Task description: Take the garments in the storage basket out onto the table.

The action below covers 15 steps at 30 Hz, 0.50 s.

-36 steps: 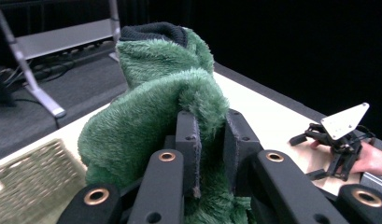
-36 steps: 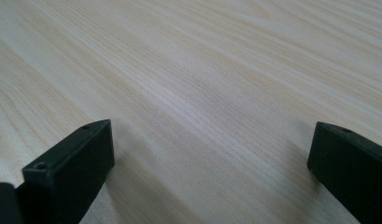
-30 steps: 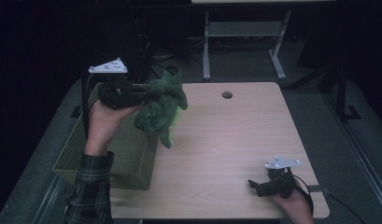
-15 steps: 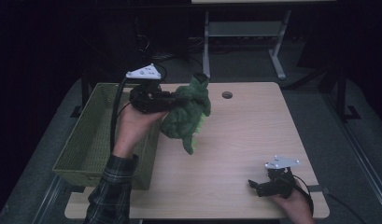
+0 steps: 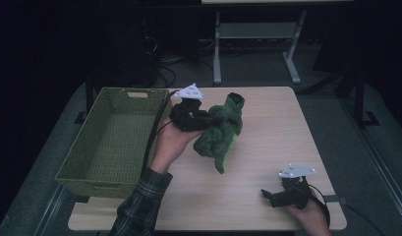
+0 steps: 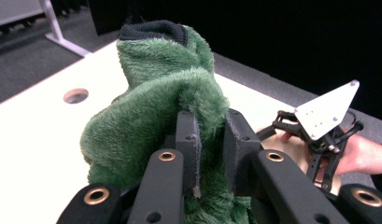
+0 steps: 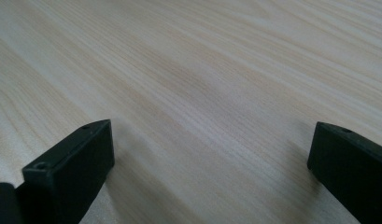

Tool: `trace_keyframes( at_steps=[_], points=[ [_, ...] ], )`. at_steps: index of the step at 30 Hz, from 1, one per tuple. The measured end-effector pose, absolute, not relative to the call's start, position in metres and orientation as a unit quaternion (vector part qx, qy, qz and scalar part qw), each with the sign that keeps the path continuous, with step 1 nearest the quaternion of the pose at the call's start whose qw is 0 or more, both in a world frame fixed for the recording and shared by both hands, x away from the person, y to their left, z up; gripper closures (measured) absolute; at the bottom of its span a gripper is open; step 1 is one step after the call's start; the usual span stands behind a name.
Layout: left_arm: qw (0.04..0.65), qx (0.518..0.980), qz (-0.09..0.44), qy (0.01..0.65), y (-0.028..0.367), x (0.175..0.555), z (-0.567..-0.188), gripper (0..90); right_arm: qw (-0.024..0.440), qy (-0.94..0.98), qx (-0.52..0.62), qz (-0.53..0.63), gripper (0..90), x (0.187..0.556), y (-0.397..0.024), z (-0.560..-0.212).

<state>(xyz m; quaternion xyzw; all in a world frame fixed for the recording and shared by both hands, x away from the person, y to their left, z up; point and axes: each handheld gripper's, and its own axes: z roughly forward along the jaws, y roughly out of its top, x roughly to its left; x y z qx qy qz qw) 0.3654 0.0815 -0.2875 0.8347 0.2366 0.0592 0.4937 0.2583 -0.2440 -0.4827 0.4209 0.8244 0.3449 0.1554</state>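
Green fleece garment (image 5: 220, 130) hangs mid-frame over your pale wood table (image 5: 267, 162), dark room behind; long axis runs upper right to lower left. Left gripper (image 5: 201, 118) clamps it; right gripper (image 5: 274, 197) gapes wide, holding nothing.

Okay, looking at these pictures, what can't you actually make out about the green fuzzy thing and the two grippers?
- Green fuzzy cloth: what garment it is; bunched, and dim in the high view.
- Left gripper: its pad faces; fuzz covers them in the left gripper view.
- Right gripper: its fingertips; small and dark in the high view, cut off in the right gripper view.
- Basket: its near inner wall; the rim hides it.
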Motion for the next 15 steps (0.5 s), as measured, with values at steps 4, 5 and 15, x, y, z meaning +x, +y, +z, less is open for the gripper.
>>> trace_keyframes(
  at_steps=[4, 5, 15],
  points=[
    [0.481, 0.841, 0.054, 0.242, 0.069, 0.369, -0.308, 77.5, 0.155, 0.824, 0.421, 0.345, 0.2, 0.258, -0.244, -0.483],
    [0.476, 0.843, 0.053, 0.245, 0.067, 0.37, -0.314, 77.5, 0.155, 0.824, 0.421, 0.345, 0.2, 0.258, -0.244, -0.483],
    [0.442, 0.858, 0.043, 0.257, 0.047, 0.375, -0.36, 77.2, 0.155, 0.825, 0.421, 0.345, 0.2, 0.258, -0.244, -0.483]
  ],
)
